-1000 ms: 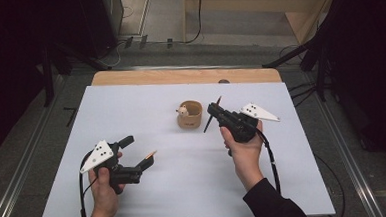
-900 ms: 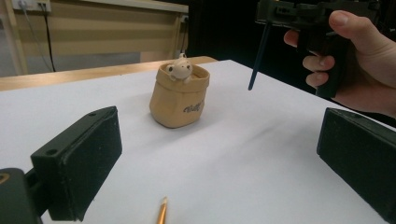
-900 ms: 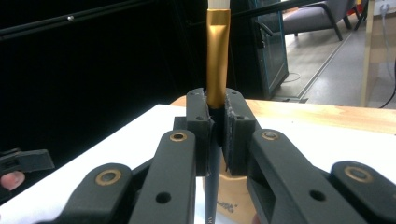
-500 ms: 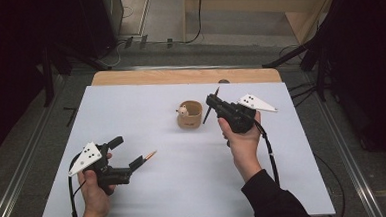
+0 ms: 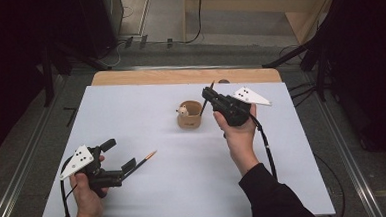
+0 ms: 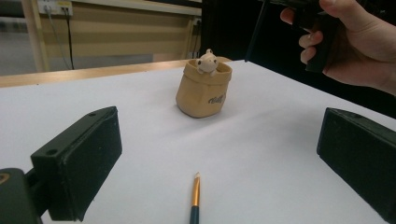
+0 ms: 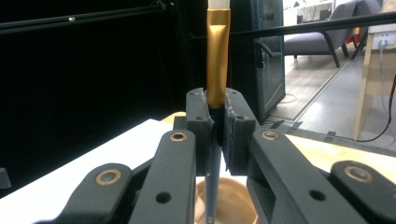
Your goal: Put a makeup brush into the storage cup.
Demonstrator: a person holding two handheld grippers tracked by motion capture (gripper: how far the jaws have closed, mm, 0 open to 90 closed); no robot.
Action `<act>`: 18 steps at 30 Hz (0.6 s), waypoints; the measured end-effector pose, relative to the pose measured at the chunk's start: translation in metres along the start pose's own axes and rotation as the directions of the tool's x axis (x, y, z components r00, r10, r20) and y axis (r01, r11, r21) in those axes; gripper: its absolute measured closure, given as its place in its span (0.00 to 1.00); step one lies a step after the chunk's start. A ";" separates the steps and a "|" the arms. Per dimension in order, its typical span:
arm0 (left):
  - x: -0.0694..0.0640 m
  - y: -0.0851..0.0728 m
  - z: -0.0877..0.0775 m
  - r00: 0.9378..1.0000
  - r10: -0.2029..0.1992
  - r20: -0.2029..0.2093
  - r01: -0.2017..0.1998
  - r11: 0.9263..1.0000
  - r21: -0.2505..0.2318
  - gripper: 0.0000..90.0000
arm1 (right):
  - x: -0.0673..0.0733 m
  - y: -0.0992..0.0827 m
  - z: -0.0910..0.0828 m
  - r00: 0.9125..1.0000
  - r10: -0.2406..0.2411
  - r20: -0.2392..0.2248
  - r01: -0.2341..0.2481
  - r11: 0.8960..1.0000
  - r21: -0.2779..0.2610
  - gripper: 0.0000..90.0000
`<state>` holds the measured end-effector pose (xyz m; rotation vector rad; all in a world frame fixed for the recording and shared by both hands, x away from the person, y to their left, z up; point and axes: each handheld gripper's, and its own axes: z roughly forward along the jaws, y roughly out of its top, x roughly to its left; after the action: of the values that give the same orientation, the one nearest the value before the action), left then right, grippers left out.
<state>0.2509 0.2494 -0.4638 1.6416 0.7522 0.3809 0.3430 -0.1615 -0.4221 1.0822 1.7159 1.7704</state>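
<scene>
The right gripper (image 5: 208, 93), clenching a paintbrush (image 7: 217, 56), is nearing the pouch-shaped holder (image 5: 190, 115) just below it; the left gripper (image 5: 119, 156) is drawing back, released, from the second paintbrush (image 6: 194, 198) lying between its jaws.

right gripper (image 7: 215, 125), jaws clamping upright brush (image 7: 217, 60)

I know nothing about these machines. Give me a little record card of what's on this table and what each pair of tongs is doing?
Surface: white table
Container: tan pouch-shaped holder with a small animal figure at its rim
Right tongs: shut on a gold-ferruled brush, held above the holder
Left tongs: open, jaws wide apart
Second brush: lying on the table, beside the left tongs
Brushes in holder: none visible
</scene>
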 end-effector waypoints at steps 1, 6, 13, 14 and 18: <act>0.000 0.000 -0.001 1.000 0.000 -0.001 0.000 1.000 -0.001 0.00 | 0.000 0.000 0.002 1.000 -0.002 0.001 0.002 1.000 -0.002 0.94; 0.001 -0.001 -0.005 1.000 0.006 -0.003 -0.006 1.000 0.004 0.00 | -0.002 -0.002 0.013 0.999 -0.049 -0.012 0.049 0.999 -0.009 0.94; 0.005 -0.002 -0.011 1.000 0.000 -0.019 0.000 1.000 -0.004 0.00 | -0.005 -0.007 0.023 0.997 -0.075 -0.014 0.075 0.997 0.003 0.94; 0.005 -0.002 -0.011 1.000 -0.001 -0.019 0.001 1.000 -0.004 0.00 | -0.006 -0.009 0.025 0.997 -0.070 -0.014 0.070 0.997 0.009 0.94; 0.004 -0.003 -0.010 1.000 -0.004 -0.014 0.004 1.000 0.000 0.00 | -0.008 -0.013 0.028 0.998 -0.065 -0.002 0.065 0.998 0.026 0.94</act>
<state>0.2469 0.2593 -0.4655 1.6390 0.7664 0.3896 0.3669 -0.1479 -0.4392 1.0239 1.7591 1.7142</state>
